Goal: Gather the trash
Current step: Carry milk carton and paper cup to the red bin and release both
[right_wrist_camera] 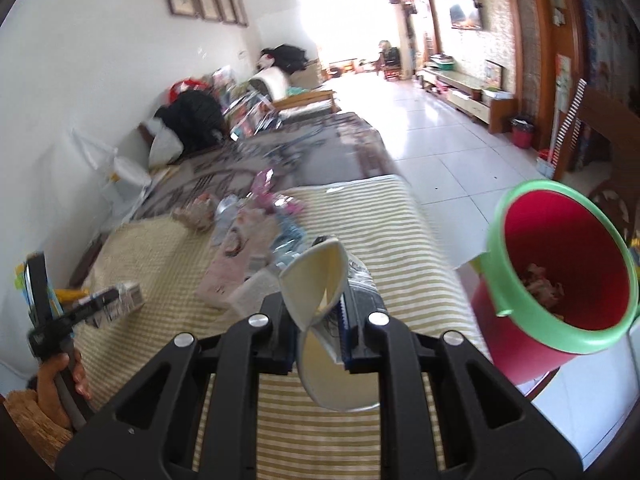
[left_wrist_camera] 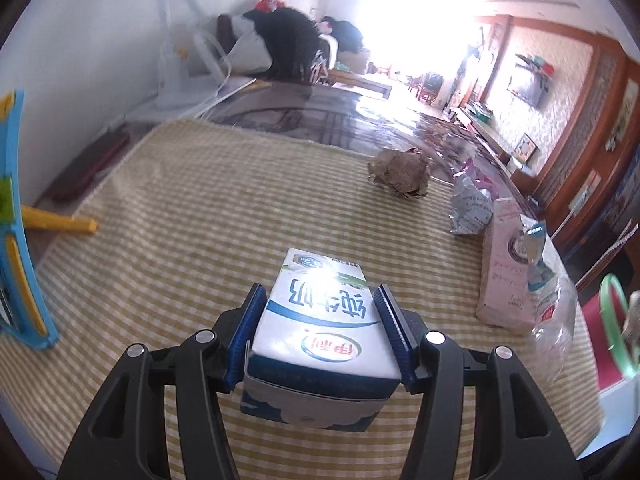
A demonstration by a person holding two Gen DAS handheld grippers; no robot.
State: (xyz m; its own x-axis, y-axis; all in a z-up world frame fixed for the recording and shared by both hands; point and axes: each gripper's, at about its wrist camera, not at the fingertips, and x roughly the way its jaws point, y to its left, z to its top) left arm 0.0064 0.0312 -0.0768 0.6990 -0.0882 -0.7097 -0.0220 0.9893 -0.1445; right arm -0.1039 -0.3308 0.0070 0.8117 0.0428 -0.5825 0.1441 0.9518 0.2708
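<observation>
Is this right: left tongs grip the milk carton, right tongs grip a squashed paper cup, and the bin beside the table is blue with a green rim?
Not quite. The right wrist view shows the bin is red with a green rim, not blue. The left tongs do grip the milk carton, and the right tongs grip the squashed paper cup.

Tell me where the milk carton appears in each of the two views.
Left wrist view: milk carton at bottom centre, clamped in the left claw.
Right wrist view: it is small at the left edge, in the same claw.
Shared landmark: the pink box on the striped cloth.
</observation>
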